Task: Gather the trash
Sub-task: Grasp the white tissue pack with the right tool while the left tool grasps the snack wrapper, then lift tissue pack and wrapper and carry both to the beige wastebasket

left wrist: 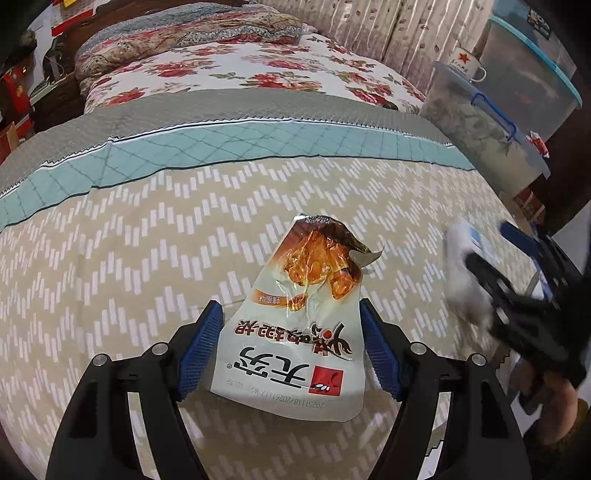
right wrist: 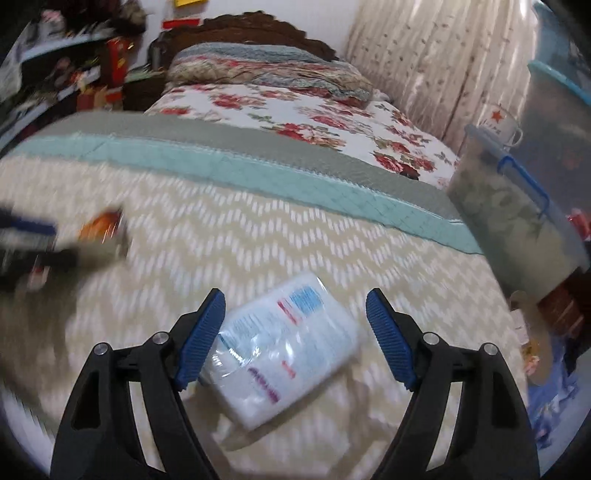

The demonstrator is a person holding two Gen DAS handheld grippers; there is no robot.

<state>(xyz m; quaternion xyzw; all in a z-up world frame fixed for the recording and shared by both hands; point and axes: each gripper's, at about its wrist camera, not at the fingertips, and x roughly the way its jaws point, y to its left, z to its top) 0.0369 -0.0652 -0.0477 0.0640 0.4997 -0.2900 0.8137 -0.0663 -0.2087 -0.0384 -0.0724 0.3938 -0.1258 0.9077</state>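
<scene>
A torn white snack wrapper [left wrist: 295, 325] with an orange food picture lies flat on the beige zigzag bedspread [left wrist: 147, 240]. My left gripper [left wrist: 291, 314] is open, its blue pads on either side of the wrapper. A white and blue tissue pack [right wrist: 284, 343] lies on the bedspread [right wrist: 240, 236]. My right gripper [right wrist: 295, 306] is open around the pack, the left pad close to its edge. The right gripper [left wrist: 491, 258] and the pack [left wrist: 461, 273] also show blurred in the left wrist view. The left gripper [right wrist: 33, 240] shows blurred in the right wrist view.
Floral quilt [left wrist: 258, 70] and pillow [left wrist: 184, 33] lie at the far end of the bed. Clear storage bins [left wrist: 491, 125] with blue lids stand to the right, a star mug [left wrist: 465, 62] on one. A curtain [right wrist: 436, 62] hangs behind. Clutter [right wrist: 74, 74] fills the far left.
</scene>
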